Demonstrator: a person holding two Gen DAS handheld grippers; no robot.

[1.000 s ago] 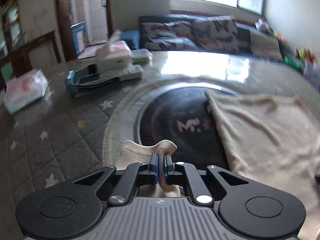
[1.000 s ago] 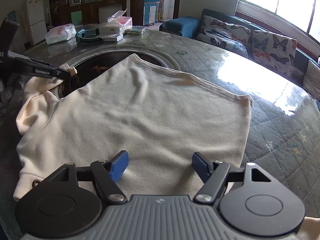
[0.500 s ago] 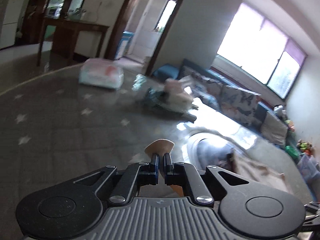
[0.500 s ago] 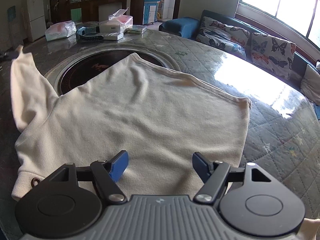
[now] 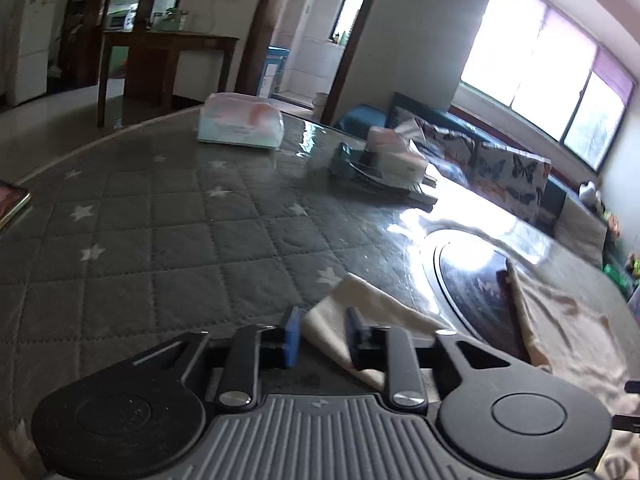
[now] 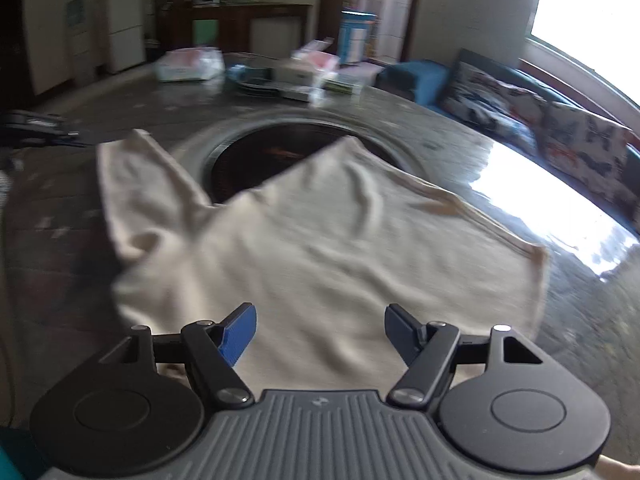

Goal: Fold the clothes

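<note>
Your left gripper [image 5: 322, 330] has its jaws apart, and the end of the cream shirt's sleeve [image 5: 360, 312] lies flat between them at the bottom centre of the frame, resting on the grey quilted table cover [image 5: 168, 248]. Your right gripper [image 6: 320, 330] is wide open, hovering low over the cream shirt [image 6: 340, 248], which spreads across the middle of that frame. The shirt covers part of the dark round inset [image 6: 272, 160] in the table, and its sleeve [image 6: 132, 184] stretches toward the left edge. Toward the upper left sits a tissue pack [image 5: 240, 126], and to its right a tissue box [image 5: 394, 156] on a small tray.
</note>
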